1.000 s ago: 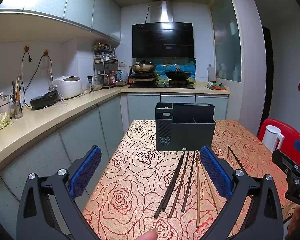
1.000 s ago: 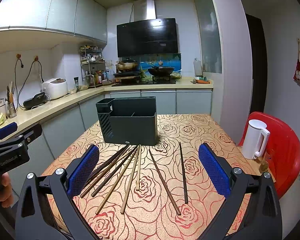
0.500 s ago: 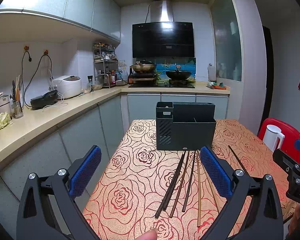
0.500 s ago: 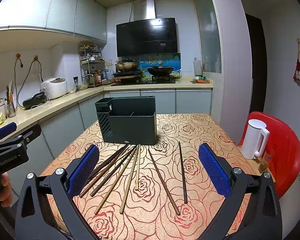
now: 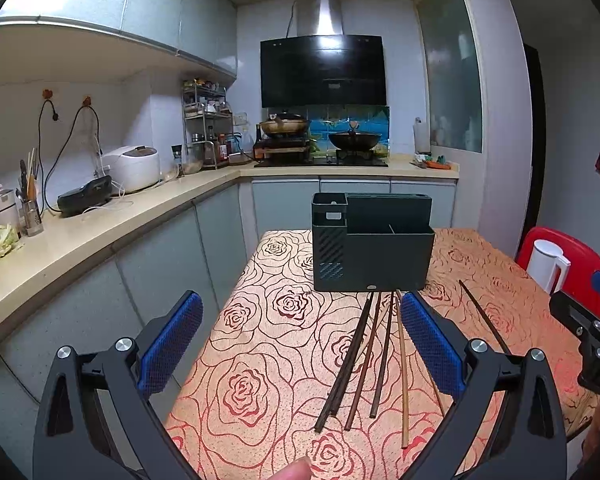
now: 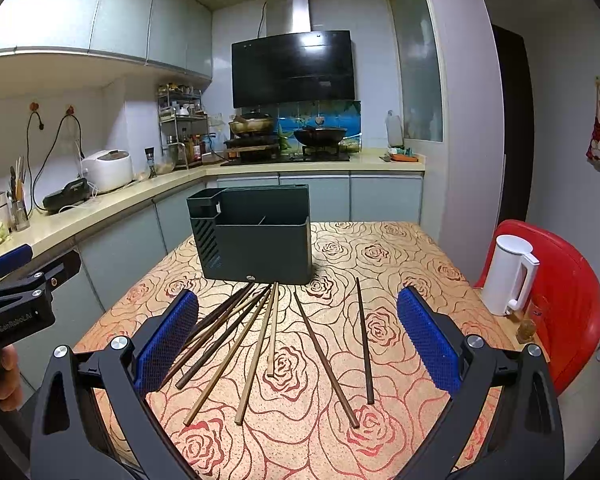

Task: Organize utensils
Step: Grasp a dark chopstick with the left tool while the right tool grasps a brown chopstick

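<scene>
- Overhead, so to speak, two hand-held grippers hover above a table covered with a tan cloth printed in red roses [image 6: 400,264], inside a home kitchen.
- From the left wrist view, the left gripper [image 5: 300,348], black-framed with blue textured pads [image 5: 172,344], has its fingers spread wide and grips nothing.
- From the right wrist view, the right gripper [image 6: 298,344], built the same way, also has its blue pads [image 6: 428,344] spread wide apart with nothing between them.
- A dark grey rectangular plastic utensil holder [image 6: 256,236] stands upright near the middle of the table; it has a small square compartment at its left end and a larger divided section to the right.
- Eight or so long thin chopsticks [image 6: 260,340], some dark brown and some pale wood, lie flat on the cloth just in front of the holder, fanning out toward the cameras; several on the left overlap, while one dark stick on the right lies apart from the rest.
- A white electric kettle [image 6: 508,276] sits at the table's right edge, beside a red plastic chair [image 6: 568,296].
- A beige L-shaped countertop [image 5: 100,228] runs along the left and back walls, carrying a white rice cooker [image 5: 134,168].
- A black range hood [image 6: 294,68] hangs above a stove holding two woks.
- A fingertip [image 5: 294,472] shows at the bottom edge of the left wrist view.
</scene>
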Motion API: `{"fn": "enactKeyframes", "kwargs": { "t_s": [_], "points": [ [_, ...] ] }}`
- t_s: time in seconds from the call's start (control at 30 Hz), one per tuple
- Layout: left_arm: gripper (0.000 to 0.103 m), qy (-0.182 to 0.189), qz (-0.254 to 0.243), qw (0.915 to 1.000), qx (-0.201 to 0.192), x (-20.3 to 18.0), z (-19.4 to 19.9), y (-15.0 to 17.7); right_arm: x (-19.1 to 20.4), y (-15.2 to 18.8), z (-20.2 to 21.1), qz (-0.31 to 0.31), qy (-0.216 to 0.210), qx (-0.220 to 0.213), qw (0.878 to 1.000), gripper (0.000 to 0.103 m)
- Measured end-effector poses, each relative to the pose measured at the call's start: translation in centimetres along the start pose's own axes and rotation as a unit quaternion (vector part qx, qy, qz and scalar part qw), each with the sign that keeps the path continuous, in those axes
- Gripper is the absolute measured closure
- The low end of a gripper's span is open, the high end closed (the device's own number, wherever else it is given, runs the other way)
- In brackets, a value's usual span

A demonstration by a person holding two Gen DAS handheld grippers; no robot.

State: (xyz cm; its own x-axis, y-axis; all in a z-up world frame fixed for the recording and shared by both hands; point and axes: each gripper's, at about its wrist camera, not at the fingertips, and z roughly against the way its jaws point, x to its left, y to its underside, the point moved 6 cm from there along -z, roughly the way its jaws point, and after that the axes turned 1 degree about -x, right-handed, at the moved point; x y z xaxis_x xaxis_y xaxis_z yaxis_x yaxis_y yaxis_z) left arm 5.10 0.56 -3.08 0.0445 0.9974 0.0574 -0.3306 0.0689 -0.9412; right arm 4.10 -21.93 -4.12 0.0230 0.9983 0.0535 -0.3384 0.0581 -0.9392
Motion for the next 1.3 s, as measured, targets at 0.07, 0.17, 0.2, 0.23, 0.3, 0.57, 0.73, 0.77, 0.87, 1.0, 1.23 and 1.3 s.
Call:
{"fn": "enactKeyframes", "kwargs": {
  "t_s": [0.07,0.17,0.2,0.23,0.3,0.57,0.73,0.77,0.87,1.0,1.23,1.3],
  "points": [
    [0.007,-0.003,-0.004,1.0000,0.005,0.5,-0.4,0.0,-0.1,0.0,-0.1,0.003,0.002,0.002,1.000,0.007],
    [0.007,-0.012,0.001,0.9998,0.019,2.1,-1.4,0.2,-0.4,0.1,-0.5,0.004,0.004,0.007,1.000,0.007],
    [0.007,-0.015,0.001,0.9997,0.021,2.5,-1.6,0.3,-0.6,0.2,-0.6,0.004,0.005,0.009,1.000,0.007],
    [0.007,-0.016,0.000,0.9996,0.025,3.0,-2.0,0.5,-0.7,0.2,-0.8,0.005,0.005,0.012,1.000,0.007],
    [0.007,-0.011,-0.007,0.9991,0.041,3.5,-3.0,1.4,-1.0,0.5,-1.1,0.009,0.008,0.020,1.000,0.007],
    [0.008,0.036,-0.061,0.9898,0.124,3.2,-6.8,7.8,-1.8,2.3,-2.2,0.028,0.017,0.044,0.998,0.007],
    [0.009,0.052,-0.086,0.9834,0.151,2.9,-8.0,10.5,-2.2,3.2,-2.9,0.022,0.014,0.057,0.998,0.007],
    [0.012,0.063,-0.087,0.9818,0.157,2.7,-8.2,11.0,-2.2,3.4,-3.2,0.022,0.015,0.060,0.998,0.007],
    [0.024,0.082,-0.087,0.9772,0.175,2.1,-8.9,11.9,-2.1,4.0,-4.0,0.026,0.017,0.070,0.997,0.007],
    [0.044,0.106,-0.083,0.9708,0.198,1.2,-9.8,13.0,-2.5,4.8,-4.9,0.031,0.019,0.083,0.996,0.007],
    [0.061,0.147,-0.084,0.9614,0.217,-0.3,-10.6,14.1,-3.7,5.5,-6.0,0.026,0.026,0.090,0.995,0.007],
    [0.064,0.150,-0.079,0.9593,0.226,-0.4,-10.9,14.5,-4.0,5.7,-6.3,0.027,0.028,0.094,0.995,0.007]
  ]
}}
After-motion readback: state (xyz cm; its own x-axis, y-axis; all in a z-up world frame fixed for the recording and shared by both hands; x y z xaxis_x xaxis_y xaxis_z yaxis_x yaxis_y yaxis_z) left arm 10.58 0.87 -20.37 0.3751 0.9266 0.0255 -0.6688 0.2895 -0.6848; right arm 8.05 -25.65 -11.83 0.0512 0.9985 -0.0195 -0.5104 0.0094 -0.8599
